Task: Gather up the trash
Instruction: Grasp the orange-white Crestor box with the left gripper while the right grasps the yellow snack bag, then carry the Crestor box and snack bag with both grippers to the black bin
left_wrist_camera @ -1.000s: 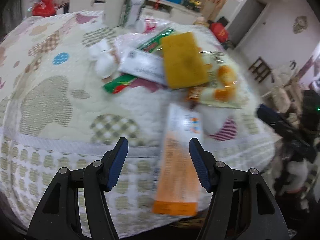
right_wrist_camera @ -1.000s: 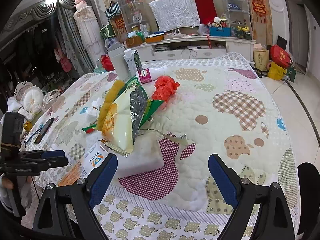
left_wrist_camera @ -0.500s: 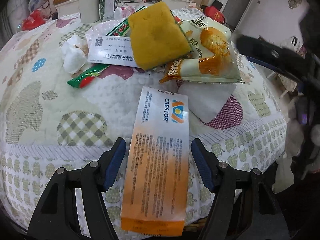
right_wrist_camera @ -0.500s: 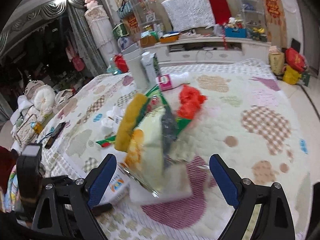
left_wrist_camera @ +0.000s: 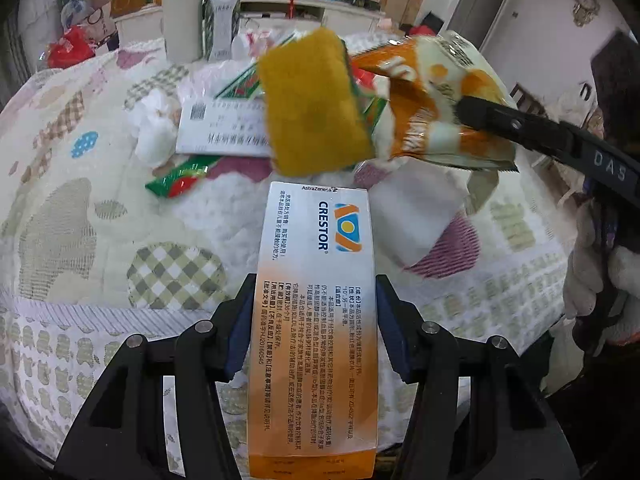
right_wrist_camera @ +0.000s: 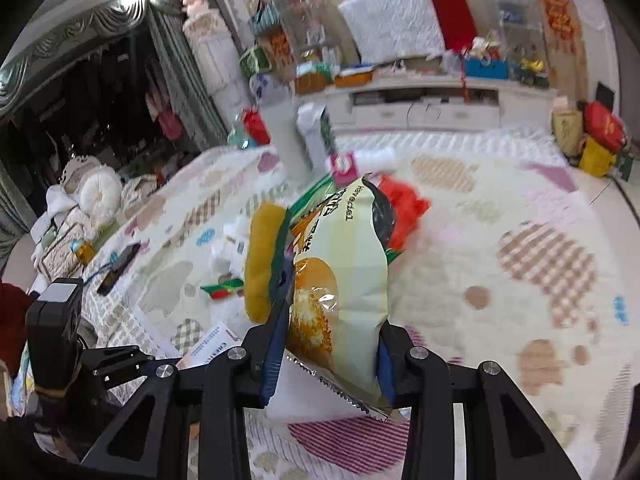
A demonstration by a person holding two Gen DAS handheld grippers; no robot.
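At the near edge of the table [left_wrist_camera: 72, 216], which is covered by a quilted cloth with patchwork apple shapes, the left gripper [left_wrist_camera: 312, 328] has just drawn its jaws in onto the long sides of a flat Crestor medicine box [left_wrist_camera: 316, 300]; the blue pads sit against both edges of the box, whose orange end hangs out past the table edge toward the camera. The right gripper [right_wrist_camera: 326, 356] has likewise just closed, and its jaws now pinch a pale snack bag [right_wrist_camera: 344, 280] printed with golden crisps; the bag is lifted clear of the cloth, as the left wrist view shows it crumpled in the black finger above the pile. A yellow sponge [left_wrist_camera: 316, 104] with a green backing stands tilted just beside the bag, against the outer face of one finger, and looks blurred. Further in on the table lie a white printed box [left_wrist_camera: 220, 132], crumpled white tissues [left_wrist_camera: 154, 128], a green and red wrapper [left_wrist_camera: 178, 178] and a white folded pad [left_wrist_camera: 416, 216]. Near the far edge stand a milk carton [left_wrist_camera: 220, 24] and a grey cylinder [left_wrist_camera: 182, 20]. A red crumpled bag [right_wrist_camera: 404, 208] lies behind the snack bag.
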